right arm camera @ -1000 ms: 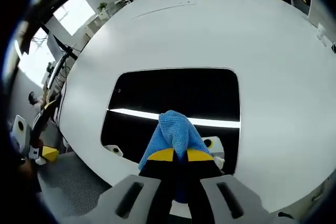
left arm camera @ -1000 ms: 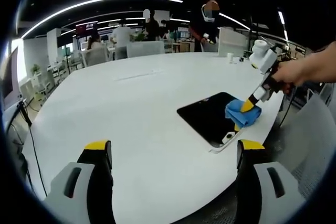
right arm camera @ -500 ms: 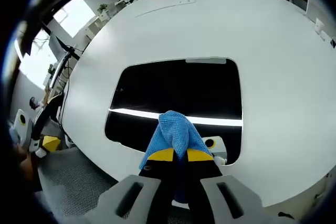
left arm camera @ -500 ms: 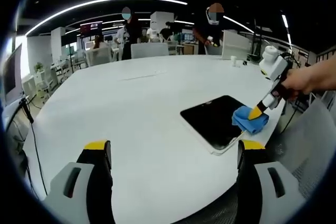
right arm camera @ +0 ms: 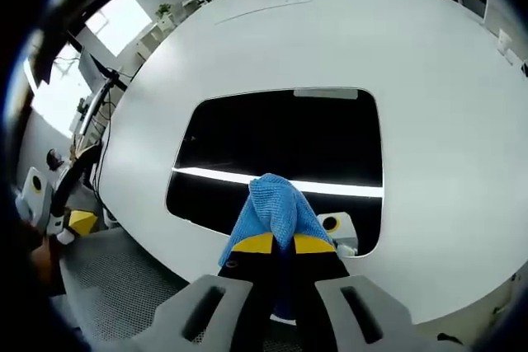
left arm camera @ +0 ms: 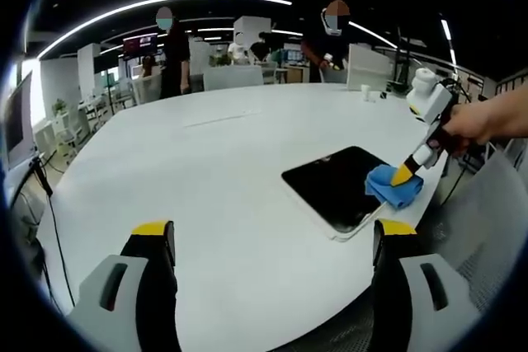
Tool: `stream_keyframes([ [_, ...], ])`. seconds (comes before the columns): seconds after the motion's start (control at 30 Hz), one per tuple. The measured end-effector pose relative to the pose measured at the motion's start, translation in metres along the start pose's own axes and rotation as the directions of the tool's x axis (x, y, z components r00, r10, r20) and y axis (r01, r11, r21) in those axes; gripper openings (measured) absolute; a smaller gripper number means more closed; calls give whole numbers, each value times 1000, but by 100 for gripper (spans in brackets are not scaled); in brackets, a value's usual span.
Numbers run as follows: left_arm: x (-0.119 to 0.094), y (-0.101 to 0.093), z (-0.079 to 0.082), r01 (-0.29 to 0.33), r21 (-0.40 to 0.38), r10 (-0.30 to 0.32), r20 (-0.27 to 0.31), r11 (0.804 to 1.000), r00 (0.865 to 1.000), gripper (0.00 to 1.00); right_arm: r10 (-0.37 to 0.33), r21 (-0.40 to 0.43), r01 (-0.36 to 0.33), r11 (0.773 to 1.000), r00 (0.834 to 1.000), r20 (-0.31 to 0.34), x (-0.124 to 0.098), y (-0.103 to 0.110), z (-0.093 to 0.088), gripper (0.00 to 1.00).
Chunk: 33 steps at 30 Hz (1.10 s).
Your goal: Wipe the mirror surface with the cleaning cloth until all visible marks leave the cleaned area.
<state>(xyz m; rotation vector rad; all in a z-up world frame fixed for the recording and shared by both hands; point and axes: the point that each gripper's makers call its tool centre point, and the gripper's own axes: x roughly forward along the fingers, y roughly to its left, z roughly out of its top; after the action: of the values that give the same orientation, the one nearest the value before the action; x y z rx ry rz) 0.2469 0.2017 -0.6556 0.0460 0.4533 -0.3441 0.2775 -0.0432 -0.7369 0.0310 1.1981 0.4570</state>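
so, largest first:
desk point(left arm camera: 223, 179): a big round white top that carries everything; seen in the left gripper view and in the right gripper view point(right arm camera: 429, 80).
room: an open office behind the desk in the left gripper view, with bright strip lights overhead, chairs along the far edge and people standing point(left arm camera: 175, 47) beyond it.
mirror point(right arm camera: 280, 142): a dark rounded rectangle lying flat on the desk near its edge; in the right gripper view its surface reflects a bright light strip, and in the left gripper view point(left arm camera: 330, 183) it sits at the right side of the desk.
left gripper point(left arm camera: 272, 241): its own two jaws rise from the bottom of the left gripper view, wide apart, nothing between them, above bare desk and well apart from the mirror.
right gripper point(right arm camera: 280, 245): jaws closed tight together on the cloth; in the left gripper view point(left arm camera: 404, 173) it comes in from the right, held by a person's hand point(left arm camera: 470, 121), tilted down toward the mirror.
cleaning cloth point(right arm camera: 276, 208): blue, bunched, pinched between the right jaws, its free end on the mirror's near edge; in the left gripper view point(left arm camera: 393, 187) it lies on the mirror's right corner.
small white fitting point(right arm camera: 337, 228): a pale part with a round mark at the mirror's near edge, just beside the cloth.
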Motion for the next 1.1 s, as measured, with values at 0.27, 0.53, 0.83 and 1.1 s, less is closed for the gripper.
stream_keyframes([
  [0.27,0,0,0,2,1,-2,-4,1000,1000,98,3,1,-3,1000,1000,5,-2,1,-1,1],
  [0.53,0,0,-1,2,1,-2,-6,1000,1000,98,1,-14,-2,1000,1000,-10,-3,4,-4,1],
  [0.83,0,0,-1,4,1,-4,-4,1000,1000,98,4,-12,-4,1000,1000,-9,-4,1,-4,1],
  [1.1,0,0,1,3,-3,-3,3,1000,1000,98,1,6,-1,1000,1000,5,-7,-13,-4,1],
])
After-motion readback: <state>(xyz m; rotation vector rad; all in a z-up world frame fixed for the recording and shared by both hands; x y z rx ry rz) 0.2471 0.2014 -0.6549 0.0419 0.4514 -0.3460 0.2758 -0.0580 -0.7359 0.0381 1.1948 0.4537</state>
